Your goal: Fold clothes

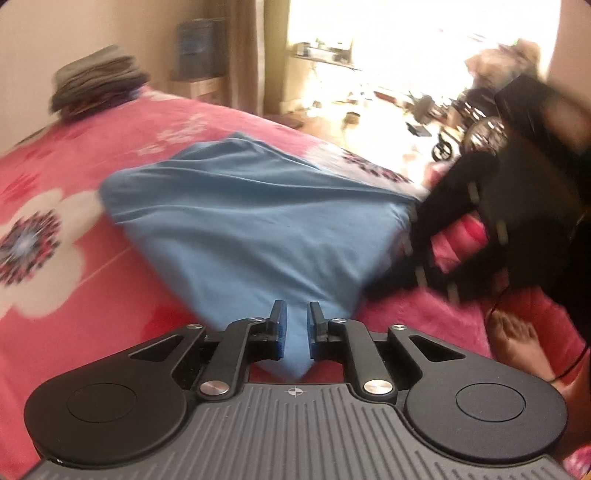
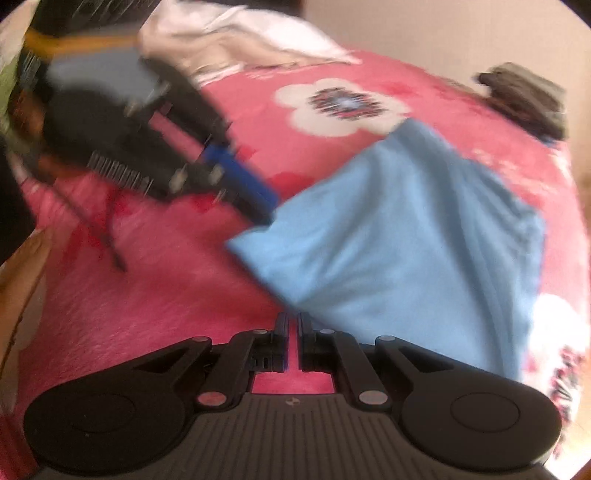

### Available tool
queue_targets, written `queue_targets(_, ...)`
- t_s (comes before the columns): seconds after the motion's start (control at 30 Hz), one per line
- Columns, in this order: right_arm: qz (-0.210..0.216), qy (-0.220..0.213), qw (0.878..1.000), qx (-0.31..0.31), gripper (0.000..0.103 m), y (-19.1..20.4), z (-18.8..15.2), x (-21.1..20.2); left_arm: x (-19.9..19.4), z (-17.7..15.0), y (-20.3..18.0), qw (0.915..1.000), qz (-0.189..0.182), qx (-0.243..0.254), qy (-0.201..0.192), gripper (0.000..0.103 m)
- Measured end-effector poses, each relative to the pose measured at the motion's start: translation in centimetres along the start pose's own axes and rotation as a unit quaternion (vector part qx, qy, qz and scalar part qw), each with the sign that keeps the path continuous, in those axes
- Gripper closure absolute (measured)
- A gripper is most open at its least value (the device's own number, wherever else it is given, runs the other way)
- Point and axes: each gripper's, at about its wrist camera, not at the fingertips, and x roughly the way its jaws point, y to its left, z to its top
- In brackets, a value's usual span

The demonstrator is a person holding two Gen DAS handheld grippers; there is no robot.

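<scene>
Fingers on my left gripper [image 1: 296,328] stand a little apart with a corner of the blue garment [image 1: 251,225] pinched down into a point between them; the cloth runs through the gap, but I cannot tell whether the pads are truly biting it or only straddling it. My right gripper [image 2: 294,341] shows its fingers nearly together with only a thin slit, and what lies in that slit is pink bed cover, not cloth; the garment's near edge sits just beside and to the right of those tips.

Beyond the tips, the garment lies on the bed [image 1: 74,280] as a roughly four-sided, already doubled-looking bundle, wrinkled on top. From my left it spreads straight ahead and widens away from me; from my right it runs ahead and off to the right, its long axis slanting away toward the far side. Both views are motion-blurred.

So the left is the nearer hold, at the near corner, and the right meets the cloth at its opposite side.

Farther back, a stack of folded dark clothes [image 1: 98,83] sits near the bed's far edge, well apart from the blue piece. White fabric [image 2: 236,33] is heaped at the far left in the right view.
</scene>
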Motion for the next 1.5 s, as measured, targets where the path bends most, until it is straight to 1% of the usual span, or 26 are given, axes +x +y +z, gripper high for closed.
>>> queue_targets(0.1, -0.043, -0.031, 0.996, 0.074, 0.098, -3.6, 0.1, -1.6, 1.5, -0.6, -0.1, 0.9994, -0.002, 0.005, 0.034, 0.091)
queue_targets(0.2, -0.094, -0.053, 0.984, 0.14, 0.098, -7.2, -0.4, -2.4, 1.6, -0.8, -0.1, 0.9992, -0.002, -0.001, 0.04, 0.091)
queue_targets(0.3, -0.127, -0.05, 0.974, 0.183, 0.098, -9.9, -1.4, -2.1, 1.6, -1.0, 0.0, 0.999, -0.002, -0.006, 0.044, 0.091)
queue_targets(0.43, -0.116, -0.079, 0.955, 0.26, 0.097, -13.5, -1.1, -1.9, 1.5, -1.2, 0.0, 0.9987, -0.003, -0.012, 0.049, 0.09)
queue_targets(0.5, -0.098, -0.099, 0.946, 0.294, 0.09, -15.5, -0.3, -1.6, 1.5, -1.3, 0.0, 0.9985, -0.003, -0.015, 0.052, 0.09)
queue_targets(0.53, -0.09, -0.105, 0.943, 0.303, 0.087, -16.2, 0.3, -1.2, 1.5, -1.4, 0.0, 0.9985, -0.003, -0.016, 0.053, 0.09)
queue_targets(0.57, -0.085, -0.107, 0.943, 0.304, 0.085, -16.8, 0.9, -0.6, 1.5, -1.4, 0.0, 0.9985, -0.002, -0.016, 0.053, 0.09)
queue_targets(0.67, -0.079, -0.108, 0.943, 0.306, 0.082, -18.6, 2.6, 0.9, 1.5, -1.4, -0.1, 0.9985, 0.0, -0.013, 0.053, 0.09)
queue_targets(0.73, -0.075, -0.109, 0.938, 0.321, 0.081, -20.0, 3.1, 1.9, 1.5, -1.4, -0.1, 0.9985, 0.001, -0.013, 0.053, 0.09)
queue_targets(0.83, -0.058, -0.103, 0.927, 0.357, 0.08, -22.0, 3.4, 3.6, 1.6, -1.3, -0.2, 0.9985, 0.003, -0.014, 0.054, 0.089)
queue_targets(1.03, -0.039, -0.085, 0.915, 0.392, 0.08, -24.5, 3.6, 6.1, 1.6, -1.3, -0.2, 0.9985, 0.002, -0.015, 0.053, 0.087)
queue_targets(1.27, -0.019, -0.091, 0.911, 0.401, 0.081, -24.9, 4.1, 6.4, 1.5, -1.4, -0.1, 0.9985, 0.0, -0.018, 0.052, 0.087)
queue_targets(1.33, -0.018, -0.086, 0.913, 0.398, 0.082, -24.9, 4.2, 6.7, 1.5, -1.4, -0.2, 0.9985, 0.0, -0.018, 0.051, 0.087)
queue_targets(1.37, -0.018, -0.083, 0.914, 0.396, 0.086, -24.9, 4.3, 6.9, 1.5, -1.4, -0.2, 0.9985, 0.0, -0.018, 0.051, 0.087)
queue_targets(1.4, -0.021, -0.084, 0.915, 0.394, 0.095, -24.9, 4.3, 7.1, 1.5, -1.4, -0.2, 0.9985, 0.0, -0.018, 0.052, 0.087)
queue_targets(1.43, -0.024, -0.085, 0.916, 0.392, 0.098, -24.8, 4.3, 7.2, 1.5, -1.4, -0.2, 0.9984, 0.0, -0.02, 0.052, 0.087)
queue_targets(1.5, -0.031, -0.101, 0.915, 0.388, 0.1, -24.5, 4.3, 6.7, 1.4, -1.2, -0.1, 0.9982, 0.0, -0.025, 0.054, 0.086)
